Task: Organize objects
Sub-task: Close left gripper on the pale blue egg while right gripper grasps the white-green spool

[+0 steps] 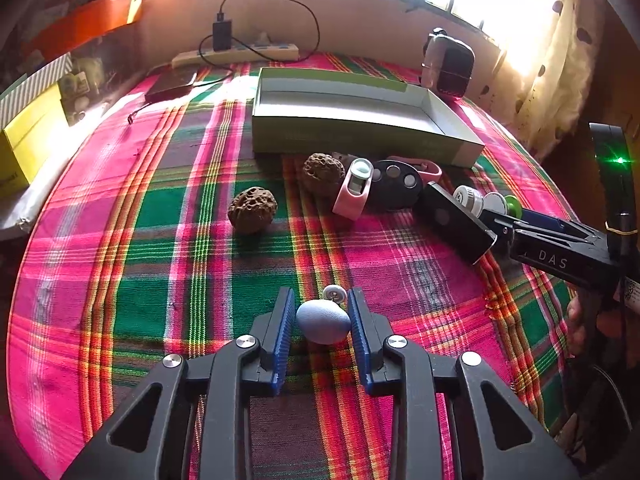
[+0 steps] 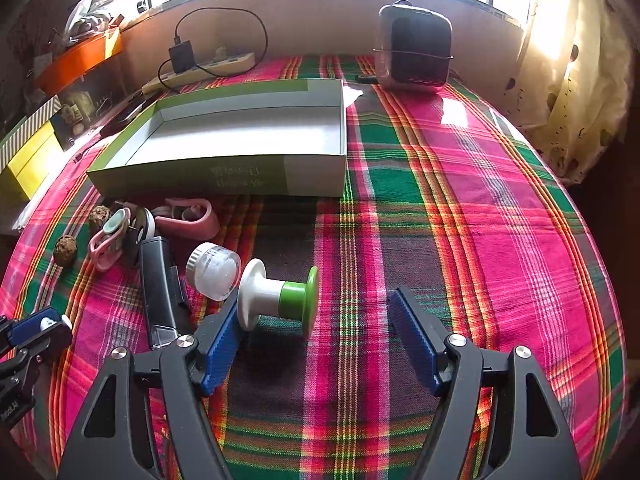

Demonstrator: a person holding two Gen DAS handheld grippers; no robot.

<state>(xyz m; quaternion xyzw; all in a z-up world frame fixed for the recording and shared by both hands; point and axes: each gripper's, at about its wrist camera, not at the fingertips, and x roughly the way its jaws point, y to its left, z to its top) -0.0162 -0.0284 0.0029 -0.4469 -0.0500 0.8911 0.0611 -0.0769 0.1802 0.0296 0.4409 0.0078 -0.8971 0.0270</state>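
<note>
My left gripper (image 1: 321, 312) is shut on a pale blue egg-shaped object (image 1: 323, 321) just above the plaid cloth; a small round white piece (image 1: 334, 293) lies just beyond it. My right gripper (image 2: 318, 320) is open; a white and green spool (image 2: 280, 298) lies on its side between the fingers, against the left pad (image 2: 224, 340). An open grey-green box (image 2: 240, 140), empty, sits behind; it also shows in the left wrist view (image 1: 360, 120). Two brown pitted nuts (image 1: 252, 210) (image 1: 323, 174), pink clips (image 1: 354, 192), a black oval case (image 1: 394, 188), a black bar (image 2: 158, 292) and a clear jar (image 2: 214, 270) lie in front of it.
A silver and black speaker-like device (image 2: 414, 52) stands at the back right. A power strip with a charger and cable (image 2: 200, 66) lies along the back wall. Yellow boxes (image 1: 28, 136) and an orange tray (image 2: 80, 60) stand at the left. A curtain (image 2: 572, 92) hangs at the right.
</note>
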